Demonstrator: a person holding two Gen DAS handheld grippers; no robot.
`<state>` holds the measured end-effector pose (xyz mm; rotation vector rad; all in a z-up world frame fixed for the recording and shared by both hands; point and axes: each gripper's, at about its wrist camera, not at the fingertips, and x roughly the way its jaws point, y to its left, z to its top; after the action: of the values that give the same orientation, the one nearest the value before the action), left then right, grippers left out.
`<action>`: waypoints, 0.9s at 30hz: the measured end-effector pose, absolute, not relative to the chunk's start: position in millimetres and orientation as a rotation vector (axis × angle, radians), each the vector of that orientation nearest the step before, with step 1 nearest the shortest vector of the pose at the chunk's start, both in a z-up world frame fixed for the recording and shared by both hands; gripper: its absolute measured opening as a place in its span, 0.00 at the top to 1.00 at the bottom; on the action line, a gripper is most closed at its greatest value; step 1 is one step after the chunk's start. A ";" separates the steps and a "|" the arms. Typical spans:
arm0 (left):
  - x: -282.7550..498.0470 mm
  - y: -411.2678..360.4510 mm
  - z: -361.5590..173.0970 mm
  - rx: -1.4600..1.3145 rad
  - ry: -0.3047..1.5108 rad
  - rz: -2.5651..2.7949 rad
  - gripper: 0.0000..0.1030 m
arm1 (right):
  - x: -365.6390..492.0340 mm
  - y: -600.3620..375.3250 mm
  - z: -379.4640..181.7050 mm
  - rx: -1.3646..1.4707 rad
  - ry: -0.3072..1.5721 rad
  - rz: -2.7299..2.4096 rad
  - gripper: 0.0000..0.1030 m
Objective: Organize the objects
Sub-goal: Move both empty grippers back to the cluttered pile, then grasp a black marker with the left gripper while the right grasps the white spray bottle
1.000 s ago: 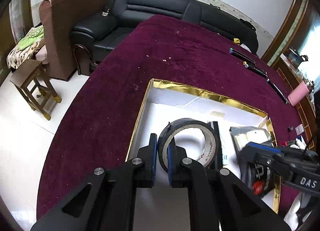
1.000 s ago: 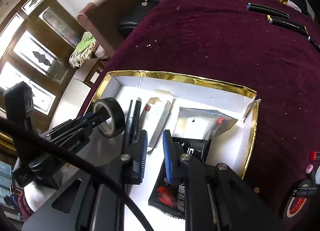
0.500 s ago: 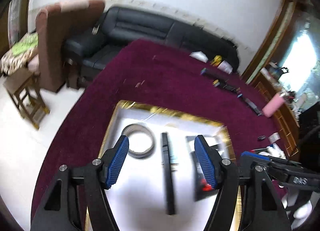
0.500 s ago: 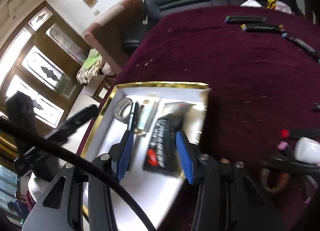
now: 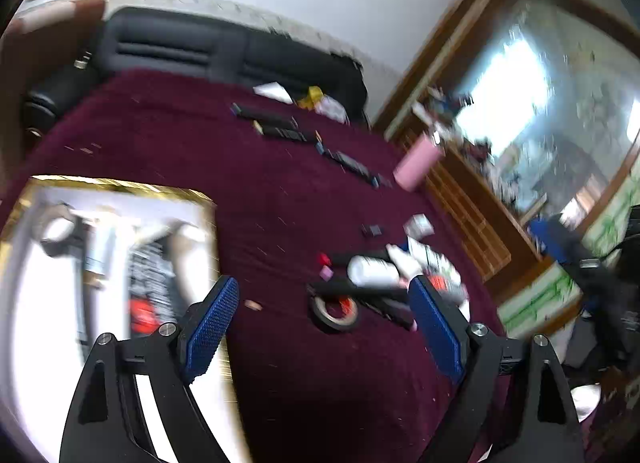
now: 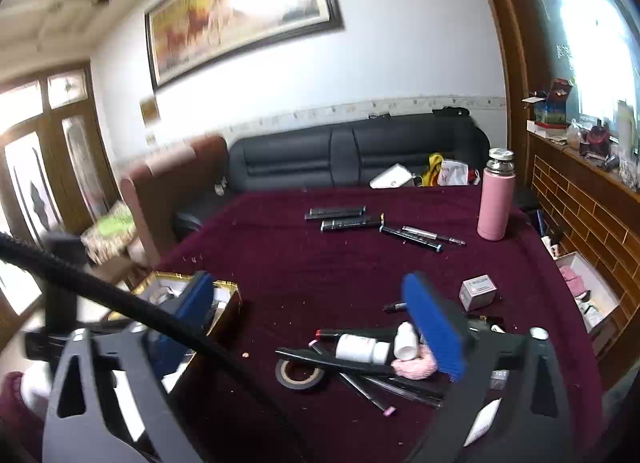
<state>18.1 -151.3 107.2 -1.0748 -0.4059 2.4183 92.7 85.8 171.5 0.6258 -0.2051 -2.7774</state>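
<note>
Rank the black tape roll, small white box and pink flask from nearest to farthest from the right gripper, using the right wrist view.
From the right gripper:
1. Black tape roll, just below, between the fingers.
2. Small white box, to the right.
3. Pink flask, far right, upright at the table's back.

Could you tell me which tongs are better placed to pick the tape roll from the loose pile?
Probably the left tongs: open, empty, tape roll framed between them. Right tongs are open too, but higher.

Strong motion blur is seen throughout the left wrist view, where the white inside of the gold-rimmed box (image 5: 116, 247) is washed out. Daylight is admitted through a glaring window (image 6: 592, 31), the painting (image 6: 240, 3) is smeared by glare, and straight lines are bent toward the dark circular edges.
</note>
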 end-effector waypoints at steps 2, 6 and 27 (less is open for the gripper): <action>10.4 -127.6 96.7 -1.125 -0.350 2.411 0.20 | 85.3 104.1 158.7 0.731 -0.272 -2.764 0.01; 4.8 -94.6 81.1 -1.187 -0.218 2.430 0.20 | 69.5 137.6 123.5 0.899 -0.397 -2.725 0.01; 27.6 -11.1 32.7 -1.254 0.204 1.934 0.24 | 66.0 195.8 57.4 1.073 -0.601 -2.624 0.01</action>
<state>27.6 -11.1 32.7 -1.2541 0.2039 1.9340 66.0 195.8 57.4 1.0733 -0.6006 -2.6243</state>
